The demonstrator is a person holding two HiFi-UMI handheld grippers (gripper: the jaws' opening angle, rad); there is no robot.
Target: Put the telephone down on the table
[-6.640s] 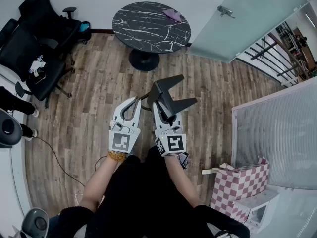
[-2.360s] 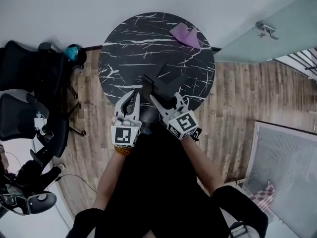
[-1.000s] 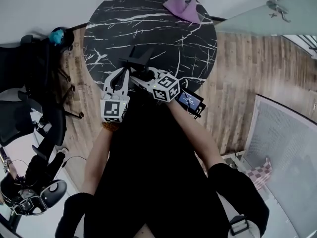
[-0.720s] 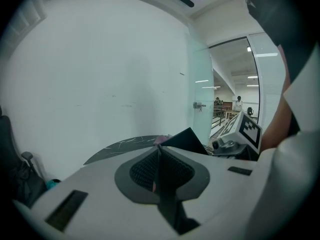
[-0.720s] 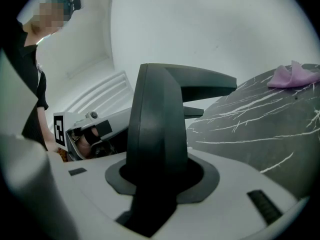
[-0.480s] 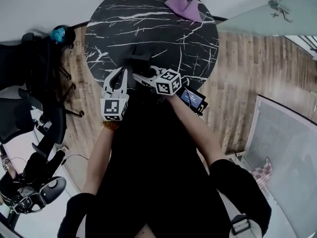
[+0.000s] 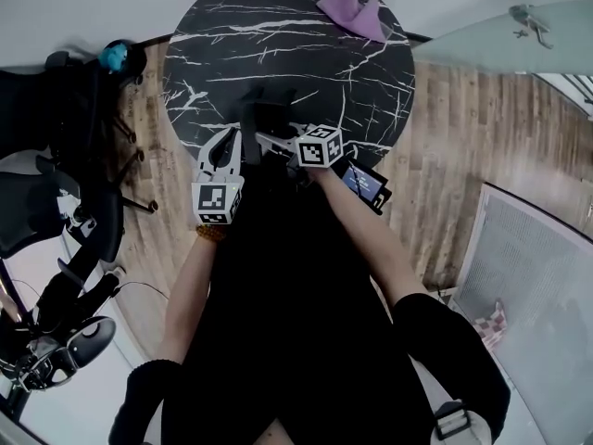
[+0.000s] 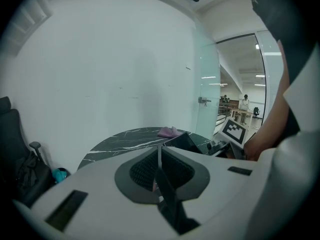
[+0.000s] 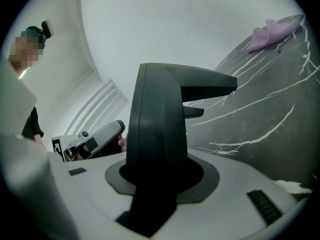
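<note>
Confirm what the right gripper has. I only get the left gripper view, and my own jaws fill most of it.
Observer: The right gripper view shows the right gripper clamped on the dark telephone, its body filling the space between the jaws.
Operator: Where is it relative to the table?
Observer: In the head view it is over the black marble table, by the edge nearest the person.
Operator: Is my gripper clear of it?
Observer: Yes. The left gripper sits to the telephone's left with a gap between them.

Head view looks steeply down; both gripper views skim the shared table [image 7: 278,26].
</note>
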